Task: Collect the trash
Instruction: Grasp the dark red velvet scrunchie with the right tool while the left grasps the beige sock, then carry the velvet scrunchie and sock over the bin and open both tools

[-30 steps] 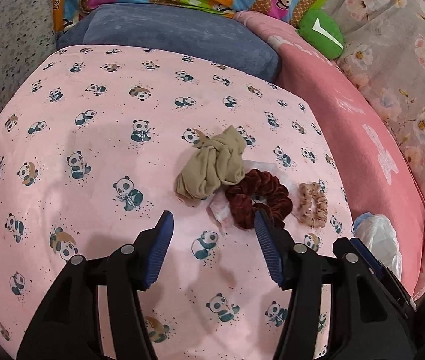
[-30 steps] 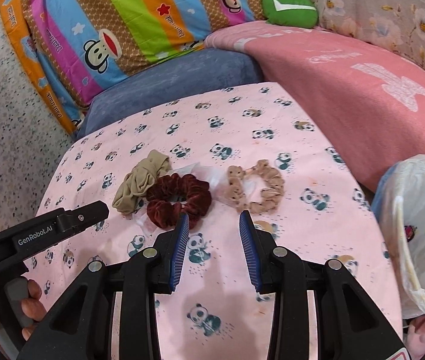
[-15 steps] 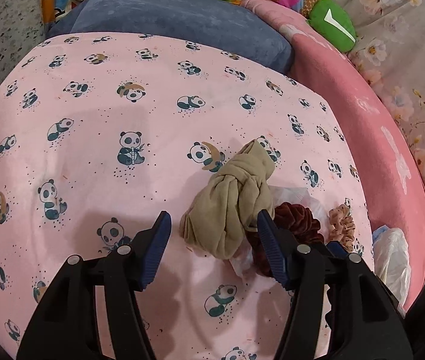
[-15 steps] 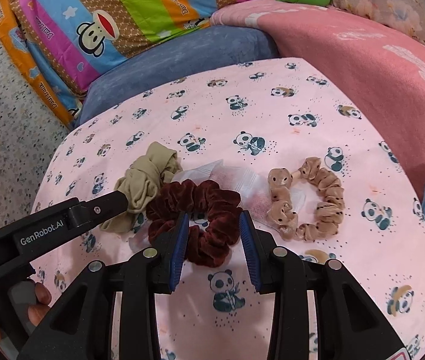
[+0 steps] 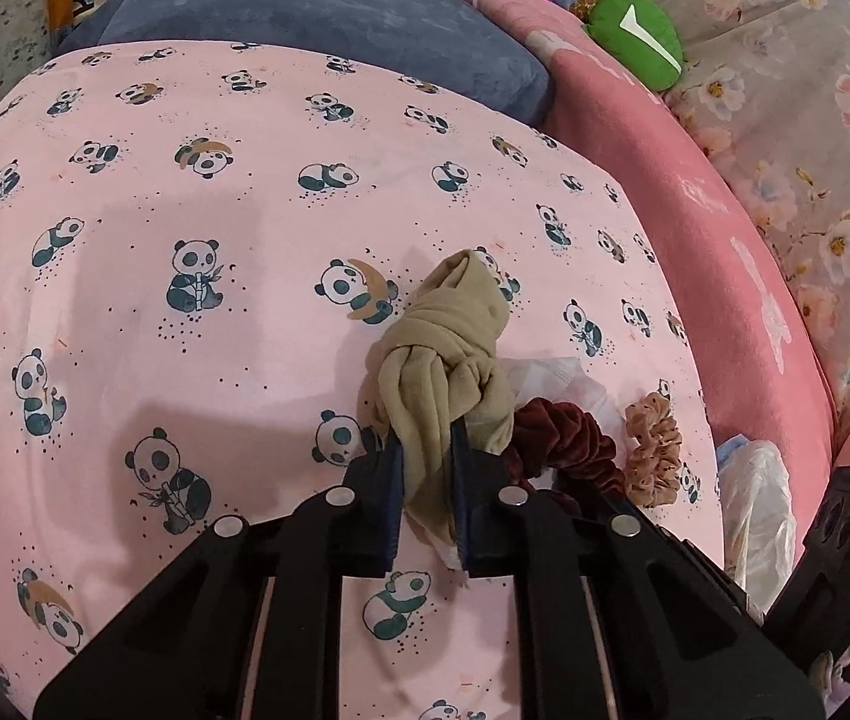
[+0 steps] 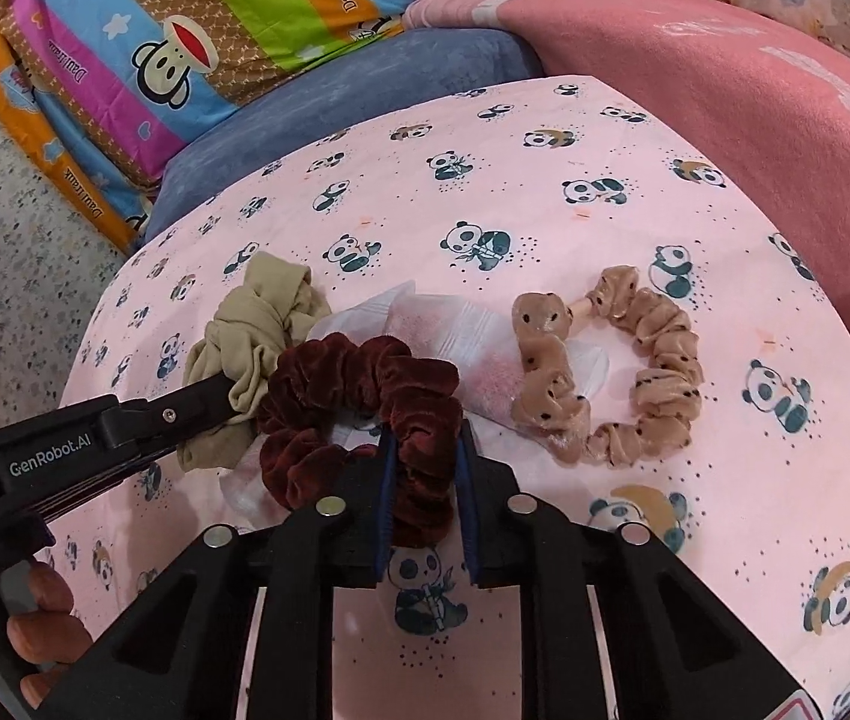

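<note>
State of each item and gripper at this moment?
left gripper: shut on the knotted beige cloth
right gripper: shut on the maroon scrunchie
tan scrunchie: lying loose on the panda sheet
clear wrapper: flat, partly under both scrunchies
white bag: beside the bed

Pink panda sheet, muted cloth colours

Knotted sock is beige; velvet scrunchie dark maroon; second scrunchie tan with black dots; pillow rainbow-striped with monkey faces; blanket rose pink; cushion slate blue.
</note>
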Tool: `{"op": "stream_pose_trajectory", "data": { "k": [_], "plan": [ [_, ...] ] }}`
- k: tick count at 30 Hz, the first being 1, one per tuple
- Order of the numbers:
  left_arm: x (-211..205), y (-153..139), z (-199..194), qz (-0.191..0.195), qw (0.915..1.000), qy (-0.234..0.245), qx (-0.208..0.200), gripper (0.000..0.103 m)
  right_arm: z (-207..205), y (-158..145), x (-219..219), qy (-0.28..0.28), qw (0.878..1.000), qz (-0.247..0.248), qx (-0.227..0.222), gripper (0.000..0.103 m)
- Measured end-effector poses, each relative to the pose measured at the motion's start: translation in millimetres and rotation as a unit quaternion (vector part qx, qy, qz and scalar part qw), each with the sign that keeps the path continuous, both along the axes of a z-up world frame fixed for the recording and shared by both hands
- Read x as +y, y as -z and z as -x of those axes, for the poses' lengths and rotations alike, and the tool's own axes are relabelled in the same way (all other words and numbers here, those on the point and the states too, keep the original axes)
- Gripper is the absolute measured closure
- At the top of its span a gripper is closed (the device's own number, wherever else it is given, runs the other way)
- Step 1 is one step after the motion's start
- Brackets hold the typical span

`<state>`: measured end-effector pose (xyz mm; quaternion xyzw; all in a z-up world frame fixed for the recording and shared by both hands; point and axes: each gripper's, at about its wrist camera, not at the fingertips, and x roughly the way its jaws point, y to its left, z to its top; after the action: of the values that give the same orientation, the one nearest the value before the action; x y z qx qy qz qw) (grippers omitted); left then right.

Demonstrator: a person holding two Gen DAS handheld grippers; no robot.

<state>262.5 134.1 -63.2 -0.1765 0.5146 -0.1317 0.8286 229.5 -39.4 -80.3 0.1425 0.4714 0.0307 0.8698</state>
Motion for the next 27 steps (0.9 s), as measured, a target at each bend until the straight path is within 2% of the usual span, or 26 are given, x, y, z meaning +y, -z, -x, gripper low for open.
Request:
{"op": "stream_pose_trajectory", "data": {
  "k": [6,13,20,27],
  "plan": [
    [-3.0,-25.5,20.7,-0.002,0.9998,-0.004,-0.022,0.090,21.4,-20.9,-11.7,0.010,1.000,-0.010,-0.022,0.088],
    [-14.7,-62.3,49.5,0.002,0.9986,-0.001,-0.053,0.090,56.9,-58.4,-39.0,0.031,0.998,-0.016,-0.061,0.088],
    [-54.5,-92.3,77.5,0.000,0.9964,0.032,-0.079,0.090,91.7,-87.7,-72.9,0.059,0.994,-0.017,-0.092,0.088],
    [-105.7,-106.1,101.2,-0.010,0.9927,0.077,-0.092,0.090,124.2,-102.9,-112.3,0.091,0.990,-0.014,-0.110,0.088]
  ]
}}
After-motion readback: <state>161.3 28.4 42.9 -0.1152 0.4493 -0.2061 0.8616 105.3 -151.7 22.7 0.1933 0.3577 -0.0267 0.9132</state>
